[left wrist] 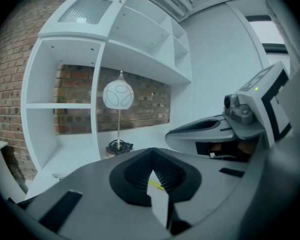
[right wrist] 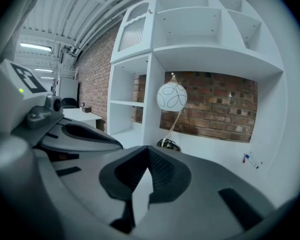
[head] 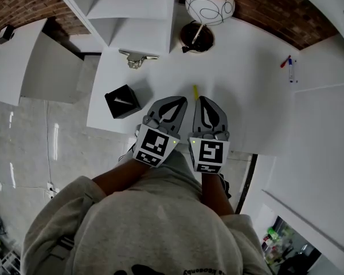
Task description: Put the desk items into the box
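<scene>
On the white desk (head: 241, 79) stands a small black box (head: 122, 101) near the left edge. A yellow pen-like item (head: 195, 90) lies just beyond my two grippers. A red pen and a blue pen (head: 288, 67) lie at the far right, also in the right gripper view (right wrist: 251, 160). My left gripper (head: 178, 101) and right gripper (head: 202, 100) hover side by side over the desk's near edge. Both are shut with nothing between the jaws. The yellow item (left wrist: 156, 185) shows through the slot behind the left gripper's (left wrist: 151, 154) tips. The right gripper (right wrist: 147, 151) points toward the lamp.
A round white lamp (head: 209, 4) on a dark base stands at the back by the brick wall. A metal clip-like object (head: 136, 58) lies under the white shelf unit (head: 132, 10). A second white surface (head: 327, 130) adjoins the desk on the right.
</scene>
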`<action>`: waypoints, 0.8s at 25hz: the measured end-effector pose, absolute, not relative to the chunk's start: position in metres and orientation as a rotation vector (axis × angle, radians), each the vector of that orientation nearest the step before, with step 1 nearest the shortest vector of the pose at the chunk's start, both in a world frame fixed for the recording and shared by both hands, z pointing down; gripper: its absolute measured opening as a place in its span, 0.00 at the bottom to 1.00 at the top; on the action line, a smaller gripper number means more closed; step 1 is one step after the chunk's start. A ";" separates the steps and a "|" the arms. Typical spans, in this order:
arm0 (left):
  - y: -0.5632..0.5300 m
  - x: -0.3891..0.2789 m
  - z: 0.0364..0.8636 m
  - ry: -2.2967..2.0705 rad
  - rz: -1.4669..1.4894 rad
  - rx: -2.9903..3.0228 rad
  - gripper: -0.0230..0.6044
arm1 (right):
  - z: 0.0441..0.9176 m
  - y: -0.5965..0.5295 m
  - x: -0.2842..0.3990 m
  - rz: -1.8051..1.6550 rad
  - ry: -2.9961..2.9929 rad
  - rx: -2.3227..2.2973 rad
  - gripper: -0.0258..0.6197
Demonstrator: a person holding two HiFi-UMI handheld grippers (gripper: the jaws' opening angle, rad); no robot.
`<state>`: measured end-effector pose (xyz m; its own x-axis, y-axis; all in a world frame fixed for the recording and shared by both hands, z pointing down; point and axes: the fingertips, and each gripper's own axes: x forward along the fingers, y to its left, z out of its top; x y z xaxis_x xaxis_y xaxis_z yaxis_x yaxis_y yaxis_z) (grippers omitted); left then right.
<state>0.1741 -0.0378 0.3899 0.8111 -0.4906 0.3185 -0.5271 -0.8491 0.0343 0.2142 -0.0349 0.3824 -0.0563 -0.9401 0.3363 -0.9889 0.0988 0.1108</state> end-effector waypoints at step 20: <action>-0.041 0.201 0.454 -0.739 0.578 2.816 0.04 | 0.470 -0.051 0.239 0.381 -1.988 1.720 0.07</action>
